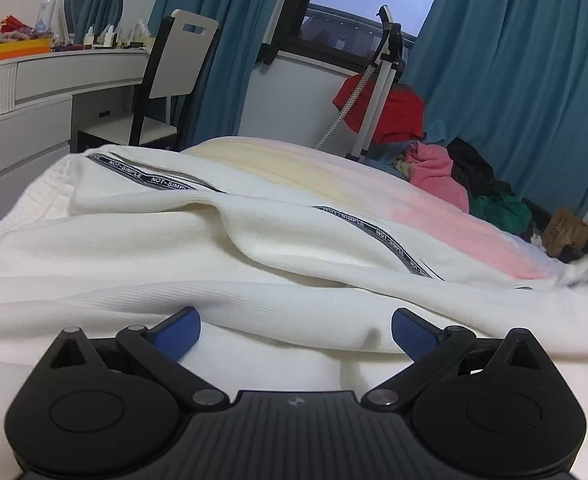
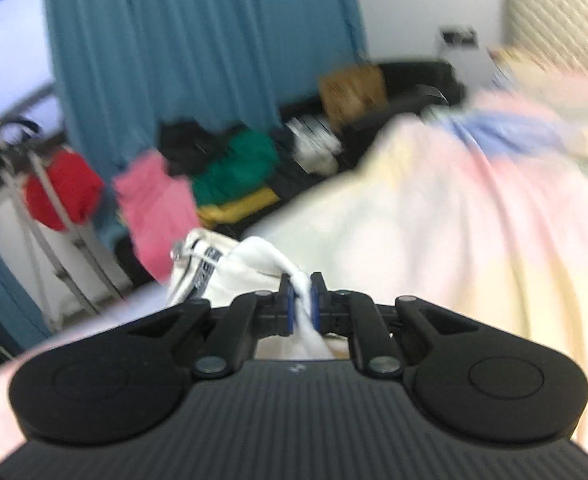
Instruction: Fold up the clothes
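Note:
A white garment (image 1: 254,248) with black "NOT SIMPLE" tape stripes lies rumpled across the bed in the left wrist view. My left gripper (image 1: 295,330) is open, its blue pads (image 1: 178,332) resting low over the white cloth, holding nothing. In the blurred right wrist view my right gripper (image 2: 301,300) is shut on a fold of the white garment (image 2: 254,268), which bunches up ahead of the fingers and hangs to the left above the bed.
The bed has a pastel yellow-pink cover (image 2: 453,220). A pile of clothes, pink (image 1: 437,176) and green (image 2: 238,168), lies beyond the bed's far edge by teal curtains (image 1: 513,80). A garment steamer stand with a red cloth (image 1: 389,112), a chair (image 1: 174,72) and a dresser (image 1: 34,92) stand behind.

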